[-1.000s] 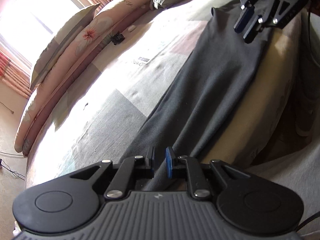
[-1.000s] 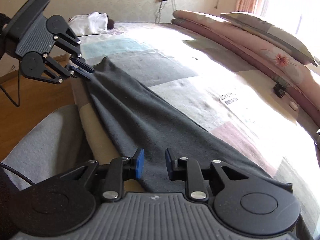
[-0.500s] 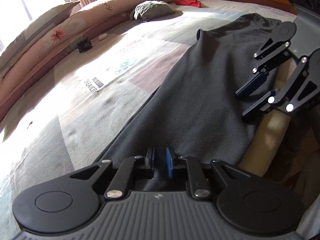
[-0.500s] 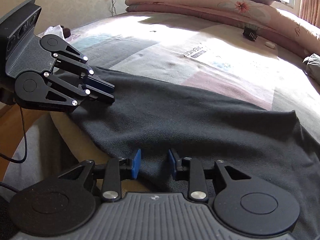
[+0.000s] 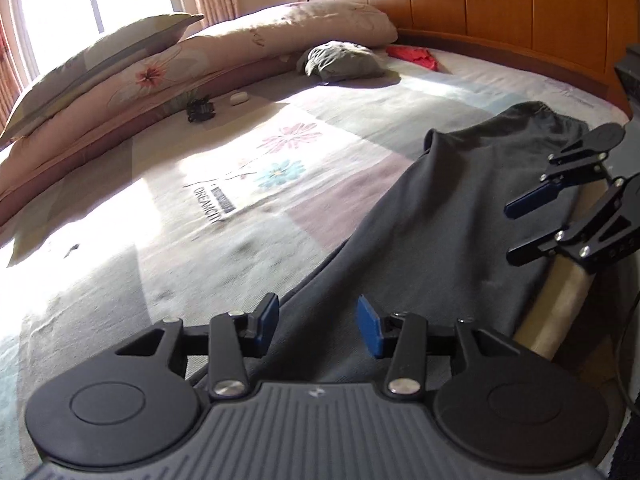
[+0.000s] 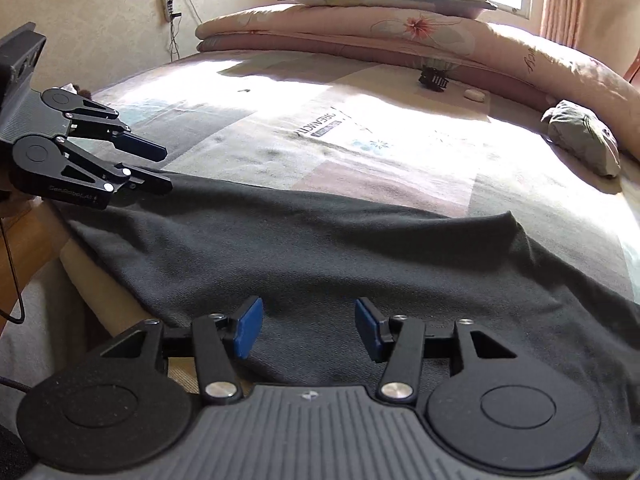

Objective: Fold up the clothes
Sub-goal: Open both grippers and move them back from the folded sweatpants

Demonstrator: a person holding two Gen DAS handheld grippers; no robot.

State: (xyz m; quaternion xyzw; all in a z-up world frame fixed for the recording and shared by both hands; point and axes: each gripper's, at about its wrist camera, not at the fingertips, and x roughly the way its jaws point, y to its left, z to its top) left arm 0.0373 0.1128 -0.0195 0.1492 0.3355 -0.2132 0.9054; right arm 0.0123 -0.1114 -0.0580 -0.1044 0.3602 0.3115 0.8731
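A dark grey garment (image 5: pixel 448 232) lies flat and long along the near edge of the bed, and the right wrist view shows it (image 6: pixel 340 248) spread wide. My left gripper (image 5: pixel 316 326) stands open just above one end of the cloth, nothing between its blue pads. From the right wrist view the left gripper (image 6: pixel 164 170) hovers open over the far left corner. My right gripper (image 6: pixel 308 330) is open over the garment's near edge, holding nothing. In the left wrist view the right gripper (image 5: pixel 516 234) shows at the far right, jaws apart.
The patchwork bedspread (image 5: pixel 208 216) stretches beyond the garment. Folded quilts and a pillow (image 5: pixel 104 60) line the far side, with a crumpled grey item (image 5: pixel 340 60), a red cloth (image 5: pixel 416 56), a small black object (image 5: pixel 200 109) and a wooden headboard (image 5: pixel 500 4).
Both grippers have opened and let go of the garment, which now lies on the bed. Both cameras have swung toward the bed, and the two grippers sit closer together.
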